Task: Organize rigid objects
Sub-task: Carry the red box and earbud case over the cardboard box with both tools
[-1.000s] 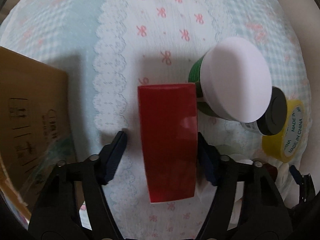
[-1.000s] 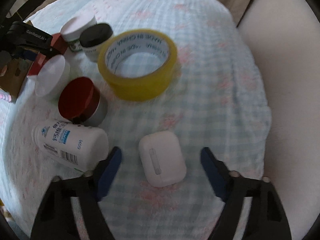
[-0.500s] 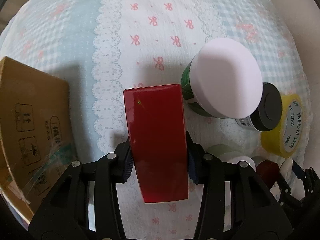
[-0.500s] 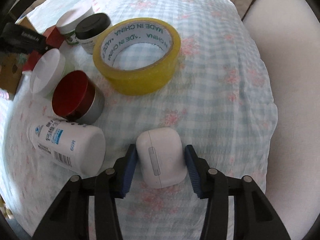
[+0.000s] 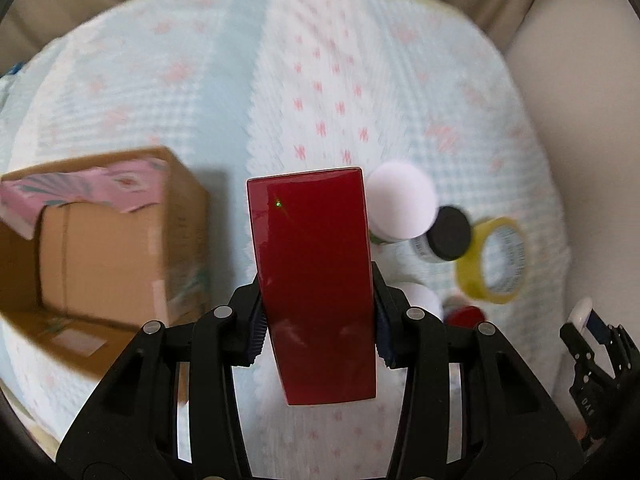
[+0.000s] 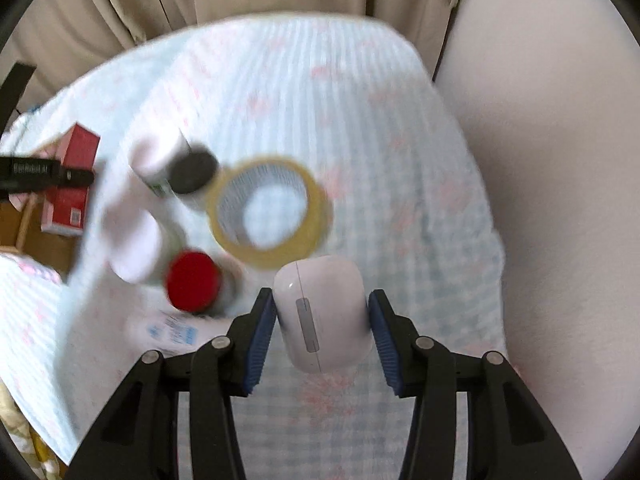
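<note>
A glossy red box (image 5: 316,280) hangs above the patterned cloth, and my left gripper (image 5: 318,320) is shut on its two long sides. The same red box (image 6: 74,184) shows at the left edge of the right wrist view, over the cardboard. My right gripper (image 6: 322,326) is shut on a white earbud case (image 6: 322,316), lifted off the cloth. The right gripper with the white case also shows small at the right edge of the left wrist view (image 5: 588,328).
An open cardboard box (image 5: 92,240) sits to the left with pink cloth in it. On the cloth (image 5: 360,92) stand a white-lidded jar (image 5: 402,206), a black-lidded jar (image 5: 452,234), a yellow tape roll (image 6: 272,212), a red-lidded tin (image 6: 194,280) and a lying white bottle (image 6: 172,330). Curtains hang behind.
Both grippers closed, the left on the red box and the right on the white case. Both then rose with their objects, so the cloth and jars look smaller and the cardboard box's inside shows.
</note>
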`<state>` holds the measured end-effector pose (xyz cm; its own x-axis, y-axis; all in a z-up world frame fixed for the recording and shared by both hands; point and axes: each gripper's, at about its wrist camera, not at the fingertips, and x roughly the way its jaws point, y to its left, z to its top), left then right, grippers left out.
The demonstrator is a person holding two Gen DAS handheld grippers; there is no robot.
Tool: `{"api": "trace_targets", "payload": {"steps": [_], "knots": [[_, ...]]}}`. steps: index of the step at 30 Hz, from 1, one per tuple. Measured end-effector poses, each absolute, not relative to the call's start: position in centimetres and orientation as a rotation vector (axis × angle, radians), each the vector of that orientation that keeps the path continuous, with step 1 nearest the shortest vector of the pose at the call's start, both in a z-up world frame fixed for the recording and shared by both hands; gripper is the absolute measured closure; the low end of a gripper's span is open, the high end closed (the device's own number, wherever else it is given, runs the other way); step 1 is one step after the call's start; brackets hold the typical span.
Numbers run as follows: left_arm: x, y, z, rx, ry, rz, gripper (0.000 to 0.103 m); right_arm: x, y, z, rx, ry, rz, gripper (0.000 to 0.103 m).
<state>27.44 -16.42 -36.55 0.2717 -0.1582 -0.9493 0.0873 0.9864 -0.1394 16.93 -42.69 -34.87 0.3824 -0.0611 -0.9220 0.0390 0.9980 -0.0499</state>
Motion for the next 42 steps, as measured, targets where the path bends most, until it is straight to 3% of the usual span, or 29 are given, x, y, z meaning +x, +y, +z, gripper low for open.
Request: {"api": "trace_targets", "payload": {"steps": [10, 20, 32, 42], "knots": [[22.0, -10.4, -23.3, -0.141, 1.131, -0.135, 0.064, 16.6, -36.0, -20.5, -0.018, 0.997, 0.045, 0.059], [19.8, 2.0, -17.8, -0.122, 1.053, -0.103, 0.064, 17.9, -23.6, -13.5, -0.012, 0.883, 0.188, 0.059], [23.8, 16.0, -21.8, 0.022, 1.163, -0.207, 0.064, 19.1, -10.3, -15.5, 0.213, 0.939, 0.062, 0.059], [27.9, 17.4, -31.0, 0.109, 1.348, -0.257, 0.064, 21.6, -4.2, -21.1, 0.260, 1.087, 0.003, 0.059]]}}
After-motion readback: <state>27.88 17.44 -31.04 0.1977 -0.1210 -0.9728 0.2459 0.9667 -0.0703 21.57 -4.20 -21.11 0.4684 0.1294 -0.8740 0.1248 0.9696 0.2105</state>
